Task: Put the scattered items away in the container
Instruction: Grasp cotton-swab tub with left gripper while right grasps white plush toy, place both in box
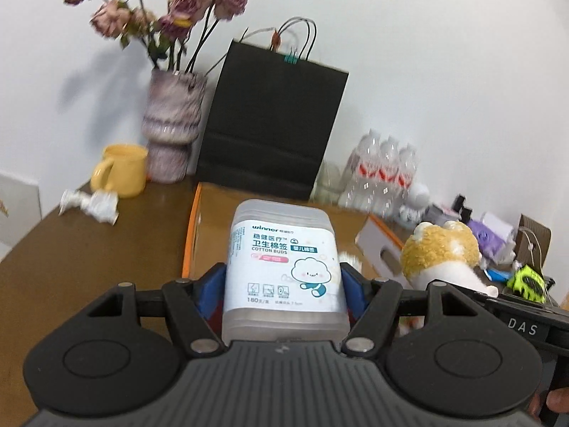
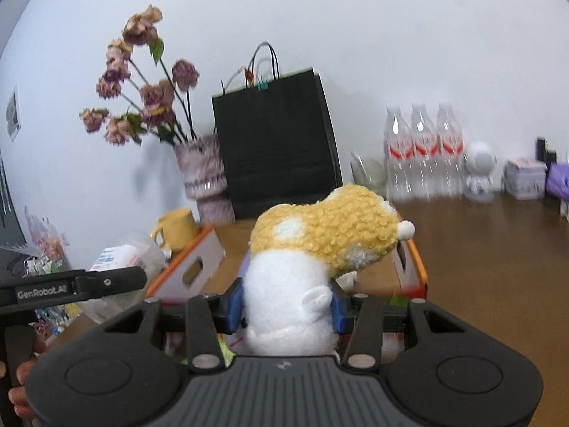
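My left gripper (image 1: 284, 284) is shut on a clear cotton buds box (image 1: 284, 267) with a white label, held upright above the open cardboard container (image 1: 192, 235) with orange edges. My right gripper (image 2: 286, 302) is shut on a yellow and white plush toy (image 2: 320, 235), held above the same container (image 2: 412, 263). The plush (image 1: 441, 249) shows at the right in the left wrist view. The cotton buds box (image 2: 121, 256) and the left gripper's arm show at the left in the right wrist view.
On the brown table stand a yellow mug (image 1: 121, 169), a vase of dried roses (image 1: 170, 124), a black paper bag (image 1: 274, 121) and water bottles (image 1: 384, 167). Crumpled paper (image 1: 92, 204) lies left. A white figurine (image 2: 480, 170) and small boxes (image 2: 526, 178) stand at the right.
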Action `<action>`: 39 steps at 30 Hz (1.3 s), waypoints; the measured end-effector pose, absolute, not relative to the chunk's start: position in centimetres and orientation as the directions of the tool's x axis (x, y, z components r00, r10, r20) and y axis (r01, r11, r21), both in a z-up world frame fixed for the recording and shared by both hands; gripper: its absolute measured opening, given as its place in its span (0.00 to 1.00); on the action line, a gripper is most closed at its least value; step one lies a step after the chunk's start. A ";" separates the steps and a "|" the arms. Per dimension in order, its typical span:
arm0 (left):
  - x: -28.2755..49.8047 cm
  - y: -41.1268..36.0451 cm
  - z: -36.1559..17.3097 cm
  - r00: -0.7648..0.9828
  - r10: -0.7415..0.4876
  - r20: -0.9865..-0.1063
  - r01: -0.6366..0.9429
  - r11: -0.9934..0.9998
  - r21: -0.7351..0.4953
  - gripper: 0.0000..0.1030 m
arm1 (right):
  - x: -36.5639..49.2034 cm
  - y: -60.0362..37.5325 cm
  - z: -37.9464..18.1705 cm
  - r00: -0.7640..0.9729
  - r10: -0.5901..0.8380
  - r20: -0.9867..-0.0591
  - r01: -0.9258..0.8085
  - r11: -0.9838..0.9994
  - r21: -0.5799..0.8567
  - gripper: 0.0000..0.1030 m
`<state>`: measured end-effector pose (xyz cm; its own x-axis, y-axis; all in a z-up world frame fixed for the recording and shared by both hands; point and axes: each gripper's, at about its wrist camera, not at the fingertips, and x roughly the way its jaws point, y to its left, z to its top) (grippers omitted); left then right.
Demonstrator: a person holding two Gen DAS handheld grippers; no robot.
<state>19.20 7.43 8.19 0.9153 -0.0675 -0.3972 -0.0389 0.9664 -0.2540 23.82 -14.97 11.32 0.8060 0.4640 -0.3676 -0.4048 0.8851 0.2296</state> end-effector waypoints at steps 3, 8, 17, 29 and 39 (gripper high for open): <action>21.9 7.6 8.6 0.917 -0.057 -0.395 -0.055 0.962 -0.266 0.67 | 26.7 -14.4 12.1 0.808 0.463 -0.364 -0.408 0.886 0.220 0.44; 27.0 8.5 7.8 0.903 -0.026 -0.428 -0.107 0.953 -0.284 0.67 | 32.6 -12.8 11.3 0.793 0.450 -0.411 -0.395 0.893 0.215 0.44; 34.5 9.8 3.2 0.822 -0.031 -0.569 -0.168 0.941 -0.294 0.67 | 41.1 -10.1 6.4 0.712 0.443 -0.545 -0.364 0.897 0.253 0.44; 34.7 8.1 2.2 0.816 0.020 -0.578 -0.148 0.973 -0.175 0.90 | 42.1 -9.8 5.2 0.663 0.444 -0.603 -0.368 0.895 0.253 0.58; 33.1 6.6 3.7 0.853 0.043 -0.520 -0.117 0.987 -0.111 1.00 | 40.9 -10.3 7.2 0.707 0.357 -0.610 -0.360 0.925 0.123 0.98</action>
